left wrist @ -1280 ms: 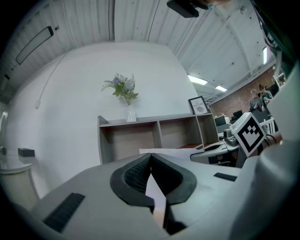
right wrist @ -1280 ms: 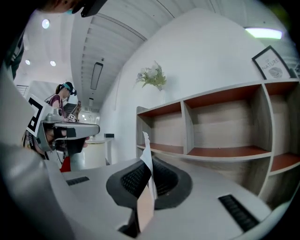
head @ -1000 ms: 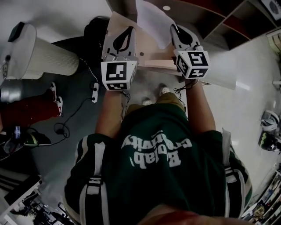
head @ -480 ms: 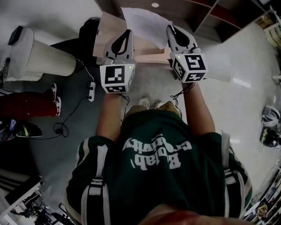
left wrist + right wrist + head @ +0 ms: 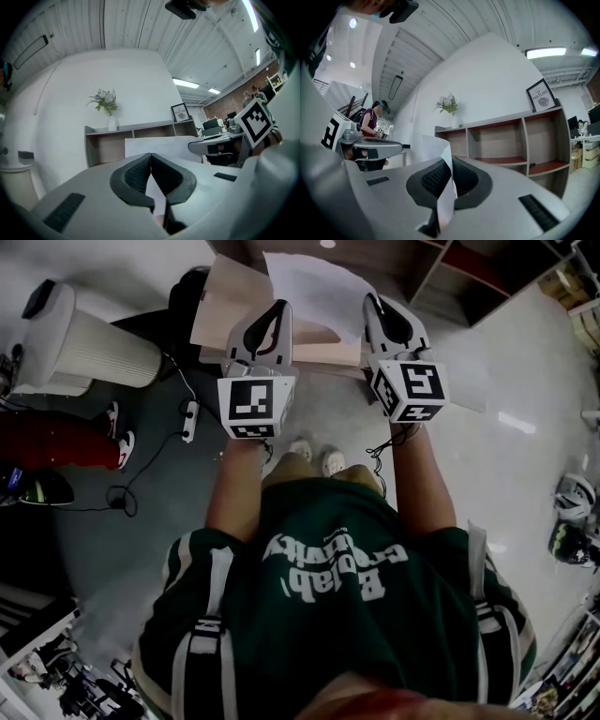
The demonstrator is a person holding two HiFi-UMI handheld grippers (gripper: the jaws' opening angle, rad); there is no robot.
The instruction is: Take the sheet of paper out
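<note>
We are holding both grippers out level in front of us, over the floor (image 5: 141,512). Our right gripper (image 5: 373,302) is clamping the sheet (image 5: 314,285). In the right gripper view its jaws are pressing together on the white paper, which is running up between the pads (image 5: 465,177) and curling away to the left above them.

Our left gripper (image 5: 279,306) is holding the tan envelope (image 5: 223,298). In the left gripper view its jaws are meeting at the tips, with only a thin pale strip showing in the slit behind them.

In the head view the sheet is lying across the envelope's right part and reaching past its far edge. It sits between the two grippers and ahead of them. We cannot tell whether any of its edge is inside the envelope. In the left gripper view the sheet is showing as a pale rectangle just beyond the jaw tips, with the right gripper beside it on the right.

A shelf (image 5: 501,140) is standing against the white wall ahead, carrying a vase (image 5: 111,123) of flowers and a framed picture (image 5: 541,96). A white cylinder (image 5: 89,351) is standing on the floor to our left, and a cable (image 5: 155,474) is trailing beside it.
</note>
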